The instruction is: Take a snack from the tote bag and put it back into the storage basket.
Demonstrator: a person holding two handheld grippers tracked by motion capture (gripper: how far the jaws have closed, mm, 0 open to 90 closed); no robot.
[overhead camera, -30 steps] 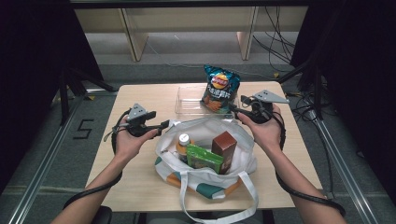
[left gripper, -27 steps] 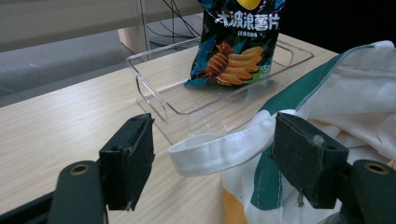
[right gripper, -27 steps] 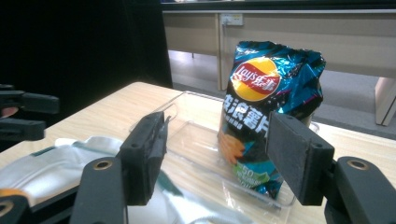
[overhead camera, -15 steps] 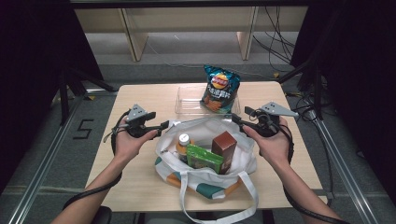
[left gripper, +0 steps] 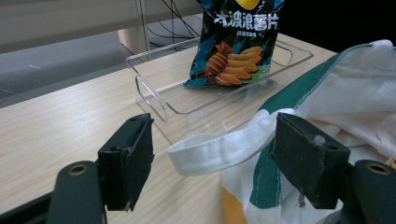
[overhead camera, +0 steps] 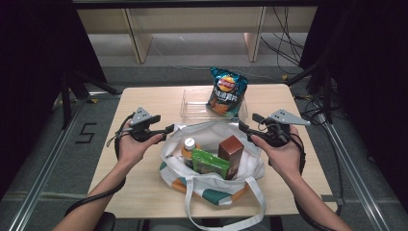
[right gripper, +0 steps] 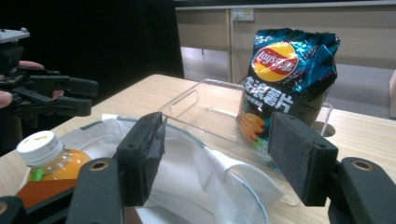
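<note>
A white tote bag (overhead camera: pixel 211 185) with green and orange panels stands open at the table's middle. Inside it are an orange drink bottle (overhead camera: pixel 188 147), a green box (overhead camera: pixel 210 163) and a brown box (overhead camera: pixel 231 150). Behind it a blue chips bag (overhead camera: pixel 226 90) stands in a clear tray (overhead camera: pixel 192 107). My left gripper (overhead camera: pixel 163 124) sits at the tote's left rim, open; the white handle strap (left gripper: pixel 219 150) lies loose between its pads (left gripper: pixel 128 161). My right gripper (overhead camera: pixel 249 122) is open at the tote's right rim, nothing in it, facing the chips bag (right gripper: pixel 286 74) and bottle (right gripper: pixel 44 158).
The wooden table (overhead camera: pixel 144 101) has bare surface to the left of the tote and behind the tray. A long handle loop (overhead camera: pixel 226 211) hangs over the near edge. Shelving legs and cables stand on the floor beyond the far edge.
My right gripper has drawn back from beside the chips bag toward the near side, down to the tote's right rim. The left gripper has stayed put.
</note>
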